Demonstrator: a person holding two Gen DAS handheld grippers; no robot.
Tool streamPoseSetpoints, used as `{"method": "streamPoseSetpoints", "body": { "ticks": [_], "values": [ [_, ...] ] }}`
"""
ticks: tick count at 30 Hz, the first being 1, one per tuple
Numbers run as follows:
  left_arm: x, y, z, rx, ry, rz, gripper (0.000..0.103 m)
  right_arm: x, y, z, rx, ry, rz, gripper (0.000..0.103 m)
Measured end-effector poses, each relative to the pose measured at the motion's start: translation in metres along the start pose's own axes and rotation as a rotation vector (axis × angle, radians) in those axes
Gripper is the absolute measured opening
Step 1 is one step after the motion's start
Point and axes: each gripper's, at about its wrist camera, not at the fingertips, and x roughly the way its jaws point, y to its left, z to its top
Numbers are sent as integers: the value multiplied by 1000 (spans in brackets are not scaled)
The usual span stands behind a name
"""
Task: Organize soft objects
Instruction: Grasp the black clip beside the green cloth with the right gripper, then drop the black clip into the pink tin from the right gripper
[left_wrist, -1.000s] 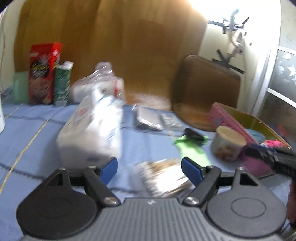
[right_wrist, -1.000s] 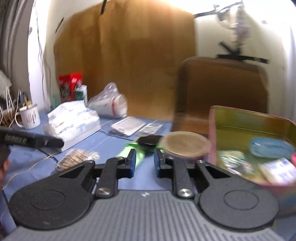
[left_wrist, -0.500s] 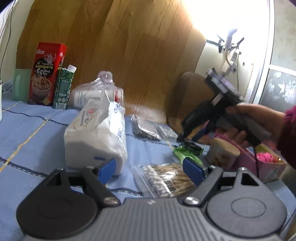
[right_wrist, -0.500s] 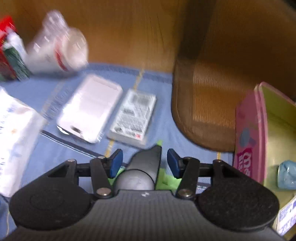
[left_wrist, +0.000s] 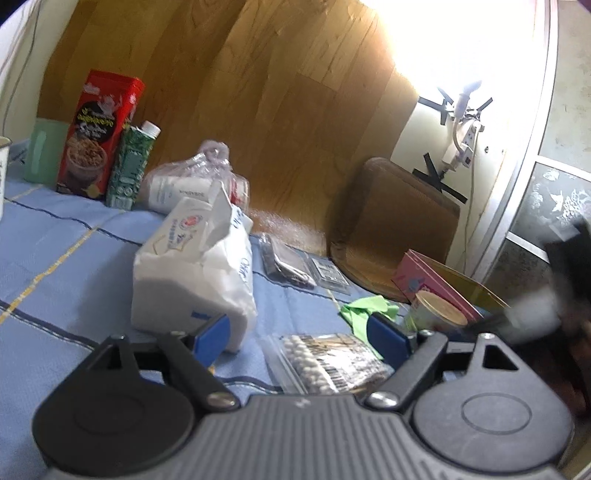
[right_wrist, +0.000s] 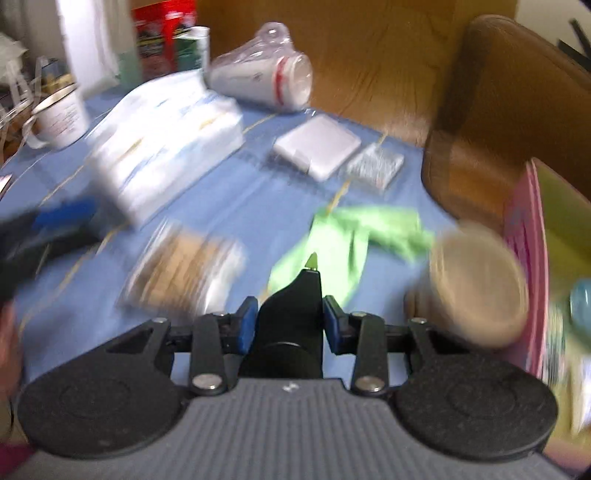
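My right gripper (right_wrist: 290, 323) is shut on a black object (right_wrist: 291, 317) with a green tip, held above the blue cloth. A green soft cloth (right_wrist: 343, 236) lies beyond it; it also shows in the left wrist view (left_wrist: 365, 310). My left gripper (left_wrist: 301, 338) is open and empty, low over the cloth, with a bag of cotton swabs (left_wrist: 328, 362) between its fingers and a white soft pack (left_wrist: 195, 273) at its left finger. The swab bag (right_wrist: 184, 266) and white pack (right_wrist: 166, 140) show blurred in the right wrist view.
A pink tin box (left_wrist: 439, 291) with a round tub (left_wrist: 436, 317) beside it stands right. A red box (left_wrist: 99, 136), green carton (left_wrist: 131, 166), bagged bottle (left_wrist: 192, 184), flat packets (left_wrist: 288, 258), a mug (right_wrist: 59, 114) and a brown tray (left_wrist: 399, 229) stand further back.
My right gripper closed on the black object, lifted it off the green cloth and pulled back. My left gripper barely moved and stays open.
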Motion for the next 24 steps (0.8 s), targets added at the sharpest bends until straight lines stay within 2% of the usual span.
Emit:
{"method": "streamPoseSetpoints", "body": {
  "ticks": [2,3,4,6,9,12,14,15,16,18,19,20,21,22,24],
  "values": [
    [4,-4,1,3,33,-16,81,-15,7,-31,0,-55,30,41],
    [5,-7,2,9,46,-22,80,-20,9,-42,13,-99,33,46],
    [6,-14,3,11,63,-34,80,-27,11,-56,33,-150,15,61],
    [6,-30,4,16,104,-68,76,-38,14,-77,53,-226,-6,66],
    [12,-58,4,49,217,-113,69,-47,21,-101,39,-283,0,66],
    [27,-82,1,59,348,-149,69,-41,31,-114,-53,-301,-54,67],
    [36,-92,-4,51,414,-171,69,-34,26,-119,-59,-304,-62,66],
    [41,-96,-7,41,443,-182,69,-33,18,-122,-30,-317,-38,65],
    [47,-99,-9,27,474,-186,70,-33,13,-122,6,-316,-4,51],
    [58,-102,-17,-7,532,-192,70,-32,5,-122,76,-324,57,51],
    [65,-102,-21,-37,564,-200,68,-33,6,-122,88,-333,61,51],
    [67,-104,-23,-55,559,-216,65,-35,5,-123,97,-347,76,51],
    [66,-106,-26,-56,566,-220,49,-39,8,-126,107,-371,83,51],
    [69,-109,-25,-58,590,-238,45,-44,10,-128,103,-402,79,51],
    [72,-117,-18,-62,584,-275,44,-53,15,-129,77,-450,18,51]
  ]
}}
